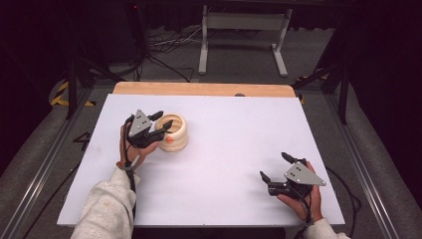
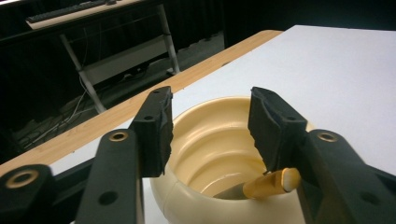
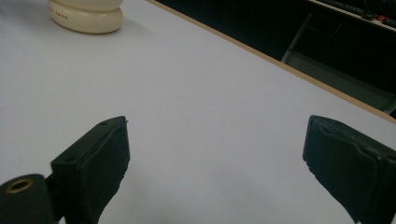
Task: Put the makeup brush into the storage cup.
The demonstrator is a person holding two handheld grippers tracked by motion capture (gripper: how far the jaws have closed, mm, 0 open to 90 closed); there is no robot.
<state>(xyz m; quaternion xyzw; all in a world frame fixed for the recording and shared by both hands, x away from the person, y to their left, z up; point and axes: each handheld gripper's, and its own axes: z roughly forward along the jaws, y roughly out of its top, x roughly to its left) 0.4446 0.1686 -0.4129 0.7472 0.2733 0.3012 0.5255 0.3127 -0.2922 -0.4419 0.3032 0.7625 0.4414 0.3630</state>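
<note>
A white table (image 1: 224, 149) with a wooden strip along its far edge takes up most of the high view, and grey floor, dark stands and loose cables lie beyond it. On the left half of the table, toward the far side, stands a cream ribbed bowl (image 1: 173, 132), round and upright, with an orange mark on the side facing the person. The left gripper (image 1: 161, 121) is held by the person's left hand (image 1: 133, 149) right at this bowl, on its left side, with a pale sleeve (image 1: 107, 206) reaching in from the bottom edge. In the left gripper view its two black jaws stand partly open, one to each side of the near rim of the bowl (image 2: 219, 154); the left jaw sits outside the wall and the right jaw seems to be over or just inside the rim, though whether either touches the bowl cannot be told, and nothing is clamped between them. Inside the bowl, low by the right jaw, lies a small yellow stick with a pale tip (image 2: 273, 182). The right gripper (image 1: 275, 166) rests in the right hand (image 1: 303, 199) near the front right corner of the table, well apart from the bowl. In the right gripper view its jaws are spread wide over bare table with nothing held, and the bowl (image 3: 86, 14) shows far off at the upper left.
</note>
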